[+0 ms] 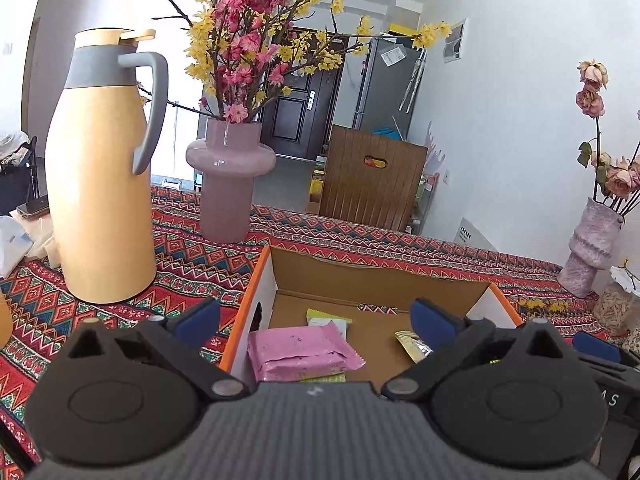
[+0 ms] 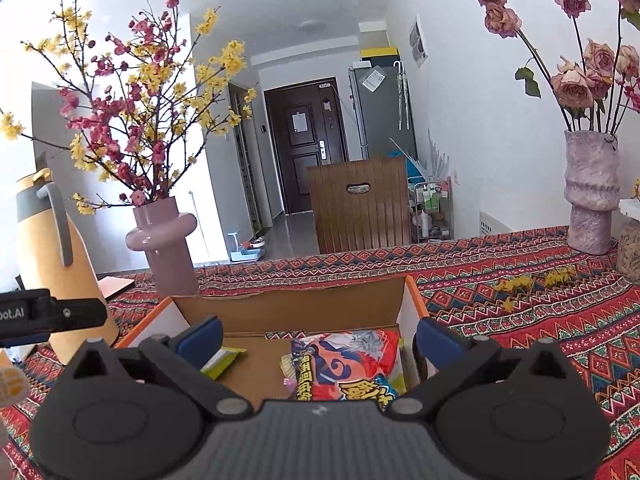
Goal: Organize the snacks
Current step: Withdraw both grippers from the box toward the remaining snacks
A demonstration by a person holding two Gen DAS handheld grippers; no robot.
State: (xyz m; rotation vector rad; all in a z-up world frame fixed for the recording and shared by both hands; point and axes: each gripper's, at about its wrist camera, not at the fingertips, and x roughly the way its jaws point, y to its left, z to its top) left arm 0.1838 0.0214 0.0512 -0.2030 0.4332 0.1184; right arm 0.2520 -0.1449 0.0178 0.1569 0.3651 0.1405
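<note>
The cardboard box (image 1: 280, 276) sits on a red patterned tablecloth (image 1: 192, 256), and inside it lie a pink packet (image 1: 298, 354), a yellow-green packet (image 2: 224, 358) and an orange snack bag (image 2: 348, 364) printed with bold Chinese characters (not clear enough to read). Over the box the left gripper (image 1: 316, 320) and the right gripper (image 2: 320, 338) each stand spread wide with nothing between their blue pads. Left of the box stand a yellow jug (image 1: 100, 184) and a pink vase (image 1: 228, 184) of blossoms; beyond it a wooden chair (image 2: 360, 204), a dark door (image 2: 308, 148) and white walls.
</note>
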